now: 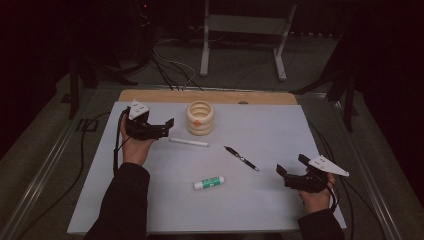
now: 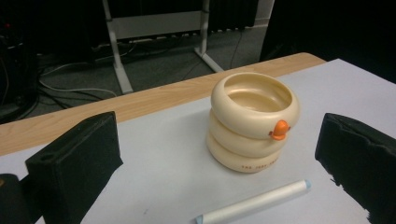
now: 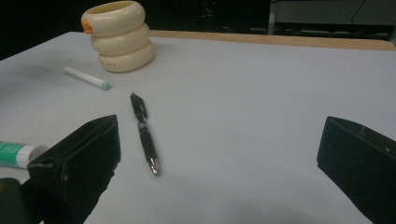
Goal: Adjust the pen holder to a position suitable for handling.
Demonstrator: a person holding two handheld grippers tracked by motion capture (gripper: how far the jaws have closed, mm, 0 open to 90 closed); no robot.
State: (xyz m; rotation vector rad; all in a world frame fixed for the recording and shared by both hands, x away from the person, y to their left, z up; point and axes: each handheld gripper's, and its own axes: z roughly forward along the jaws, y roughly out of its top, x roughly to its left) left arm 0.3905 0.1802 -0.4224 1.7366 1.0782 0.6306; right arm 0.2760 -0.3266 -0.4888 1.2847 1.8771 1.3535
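Note:
A cream ringed cup (image 1: 200, 118) with an orange knob stands at the back middle of the white board (image 1: 270, 130); it is empty inside in the left gripper view (image 2: 252, 122). A white chalk-like stick (image 1: 188, 142) lies just in front of it. A black pen (image 1: 241, 158) lies to the right, and a green-and-white glue stick (image 1: 209, 183) lies nearer me. My left gripper (image 1: 167, 128) is open, left of the cup, with the stick (image 2: 254, 203) below its jaws. My right gripper (image 1: 291, 167) is open near the right front, pointing toward the pen (image 3: 144, 133).
A wooden table edge (image 1: 210, 96) runs behind the white board. Beyond it are a white metal stand (image 1: 245, 35) and cables on the floor. Black cables trail from both grippers along the board's sides. Bare board lies between the pen and the right gripper.

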